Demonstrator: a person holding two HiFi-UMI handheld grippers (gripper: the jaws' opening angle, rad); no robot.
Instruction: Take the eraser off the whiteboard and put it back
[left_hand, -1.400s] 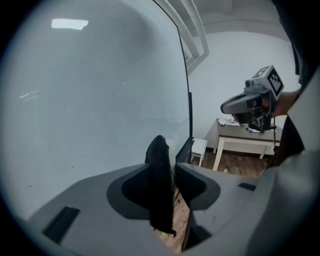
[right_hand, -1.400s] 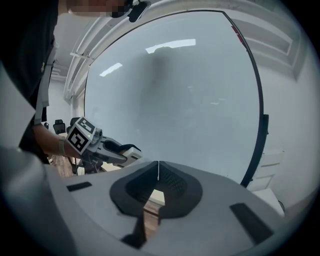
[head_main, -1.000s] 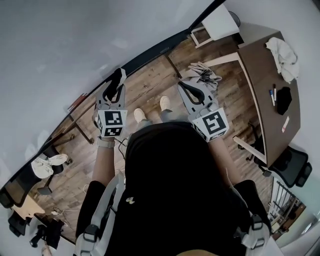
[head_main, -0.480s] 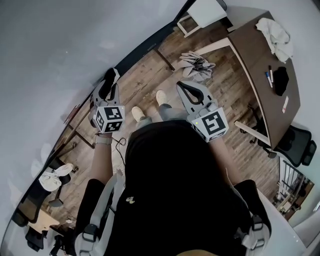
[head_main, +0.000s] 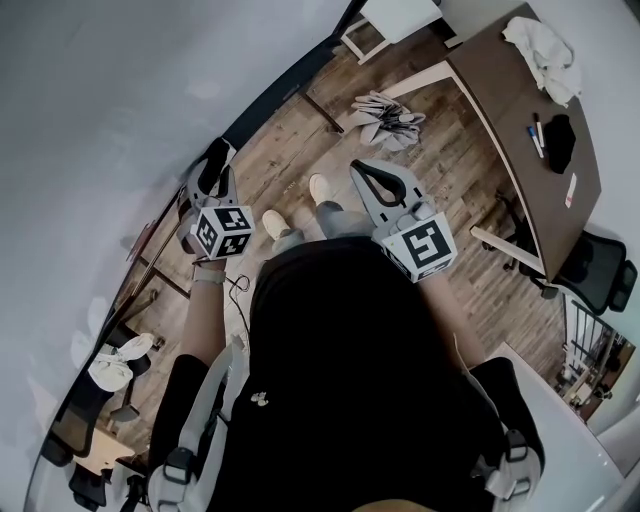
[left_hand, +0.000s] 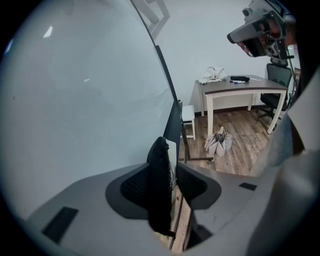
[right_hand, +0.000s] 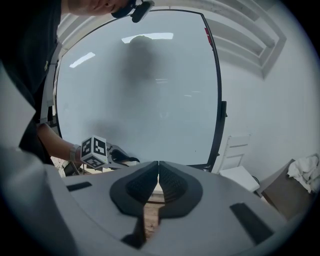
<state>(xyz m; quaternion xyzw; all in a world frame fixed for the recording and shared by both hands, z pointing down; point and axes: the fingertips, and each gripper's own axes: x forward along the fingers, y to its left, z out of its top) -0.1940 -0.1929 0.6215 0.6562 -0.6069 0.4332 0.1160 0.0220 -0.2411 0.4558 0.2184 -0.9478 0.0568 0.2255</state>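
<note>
A black eraser (left_hand: 159, 170) stands edge-on between the jaws of my left gripper (left_hand: 169, 186). Those jaws have just been opening a little, and the eraser still sits between the pads. In the head view this gripper (head_main: 215, 166) is close to the lower edge of the whiteboard (head_main: 120, 100), which fills the left of the left gripper view as a whiteboard (left_hand: 75, 90). My right gripper (head_main: 372, 178) hangs over the floor to the right, shut and empty, its tips touching. In its own view the right gripper (right_hand: 158, 166) faces the whiteboard (right_hand: 145, 90), with the left gripper (right_hand: 119, 160) low at the left.
A brown desk (head_main: 505, 110) at the right carries a white cloth (head_main: 545, 55), markers (head_main: 535, 135) and a black object (head_main: 560, 140). A grey bag (head_main: 385, 115) lies on the wood floor. A white stool (head_main: 390, 20) and a black office chair (head_main: 600, 275) stand nearby.
My left gripper has sunk and rolled a little with the eraser in it, nearer the board's lower frame. The right gripper has shifted only slightly.
</note>
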